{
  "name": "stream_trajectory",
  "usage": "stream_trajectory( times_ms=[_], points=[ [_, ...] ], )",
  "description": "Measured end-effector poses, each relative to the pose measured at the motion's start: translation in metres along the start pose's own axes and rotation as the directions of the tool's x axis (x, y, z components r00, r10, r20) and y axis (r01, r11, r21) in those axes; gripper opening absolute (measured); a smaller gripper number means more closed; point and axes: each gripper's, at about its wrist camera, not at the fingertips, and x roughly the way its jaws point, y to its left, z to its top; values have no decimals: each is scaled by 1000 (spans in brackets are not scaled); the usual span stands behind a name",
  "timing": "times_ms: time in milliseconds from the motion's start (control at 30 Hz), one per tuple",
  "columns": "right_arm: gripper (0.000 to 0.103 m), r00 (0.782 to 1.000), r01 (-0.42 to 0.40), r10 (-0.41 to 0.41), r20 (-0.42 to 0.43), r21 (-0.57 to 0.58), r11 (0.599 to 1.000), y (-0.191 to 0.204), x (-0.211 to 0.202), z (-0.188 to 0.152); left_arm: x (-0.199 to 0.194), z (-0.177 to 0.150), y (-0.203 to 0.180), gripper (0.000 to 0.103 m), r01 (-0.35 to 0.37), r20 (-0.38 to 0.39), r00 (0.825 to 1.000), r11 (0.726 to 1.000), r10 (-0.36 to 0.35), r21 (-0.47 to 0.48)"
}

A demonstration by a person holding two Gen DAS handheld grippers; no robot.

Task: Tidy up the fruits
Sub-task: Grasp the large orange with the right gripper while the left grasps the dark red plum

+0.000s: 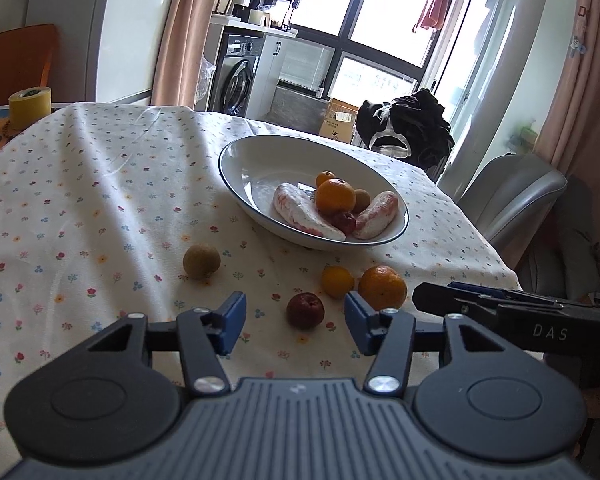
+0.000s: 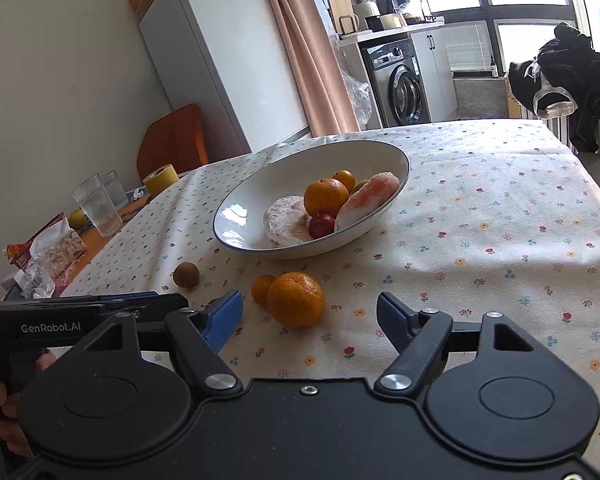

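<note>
A white bowl on the flowered cloth holds two pomelo pieces, an orange, a small orange, a brown fruit and a small red fruit. Loose on the cloth lie a brown fruit, a dark red fruit, a small orange and a bigger orange. My left gripper is open, the red fruit just ahead between its fingertips. My right gripper is open just behind the bigger orange.
A yellow tape roll, glasses and snack packets sit at the table's left side. A grey chair and a chair with dark clothes stand at the far right edge.
</note>
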Motion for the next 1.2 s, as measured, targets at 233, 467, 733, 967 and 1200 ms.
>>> stream_trajectory(
  times_ms=[233, 467, 733, 967, 1200],
  points=[
    [67, 999, -13, 13, -39, -2, 1000, -2, 17, -4, 26, -6, -3, 43, 11, -53, 999, 1000, -11, 7],
    [65, 998, -34, 33, -44, -3, 999, -4, 23, 0, 35, -3, -7, 37, -18, -42, 999, 1000, 19, 18],
    [62, 998, -38, 37, -46, -31, 999, 1, 28, 1, 32, -1, -6, 23, -58, -34, 998, 998, 59, 28],
    [40, 998, -27, 24, -62, -51, 998, 9, 35, 3, 20, -3, 6, 23, -51, -5, 999, 999, 51, -20],
    [37, 998, -2, -2, -62, -53, 999, 14, 33, 3, 1, -4, 11, 23, -23, 41, 999, 999, 25, -39]
  ],
)
